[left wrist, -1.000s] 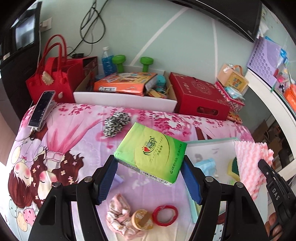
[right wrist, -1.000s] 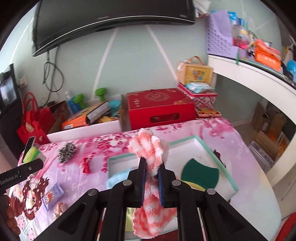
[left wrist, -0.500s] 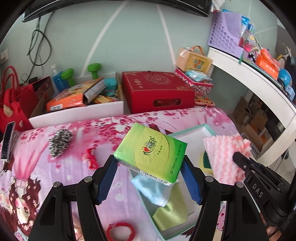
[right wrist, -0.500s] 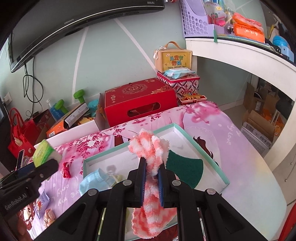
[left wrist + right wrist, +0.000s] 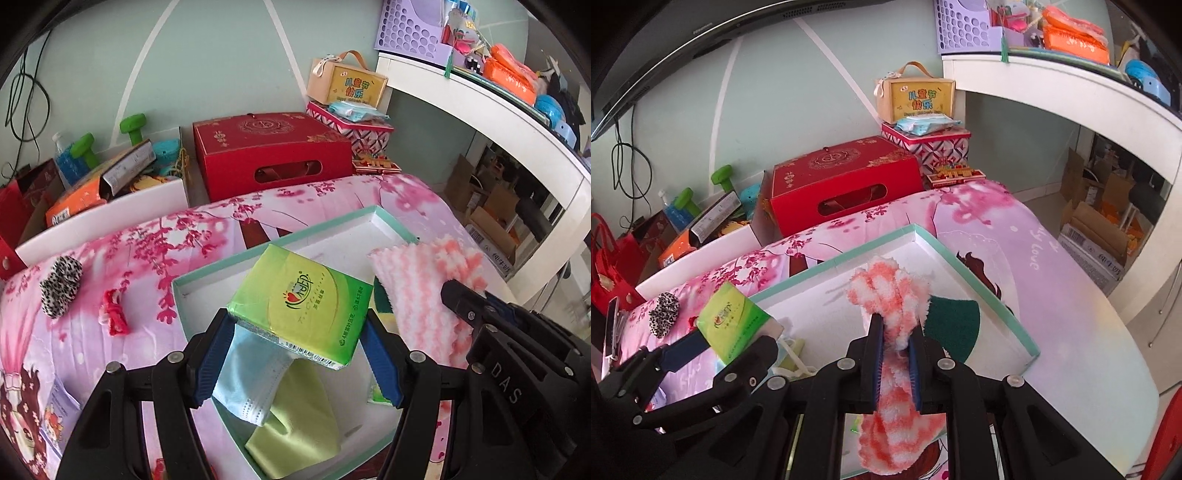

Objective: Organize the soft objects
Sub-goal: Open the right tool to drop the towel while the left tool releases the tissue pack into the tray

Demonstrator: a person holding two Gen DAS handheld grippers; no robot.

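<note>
The green tissue pack [image 5: 301, 308] sits mid-frame, pinched by the left gripper [image 5: 299, 350] over the shallow tray [image 5: 332, 225]. The fluffy pink-and-white cloth [image 5: 890, 314] hangs in the right gripper [image 5: 895, 354], whose jaws are opening around it, pads still touching. Below in the tray lie a blue mask [image 5: 251, 376] and a green sponge [image 5: 955, 321]. A leopard-print scrunchie [image 5: 59, 284] is at left on the pink sheet.

A box [image 5: 332, 225] lies on the bed [image 5: 207, 236], a face mask [image 5: 251, 373] and seemingly a cloth [image 5: 299, 417] inside.
</note>
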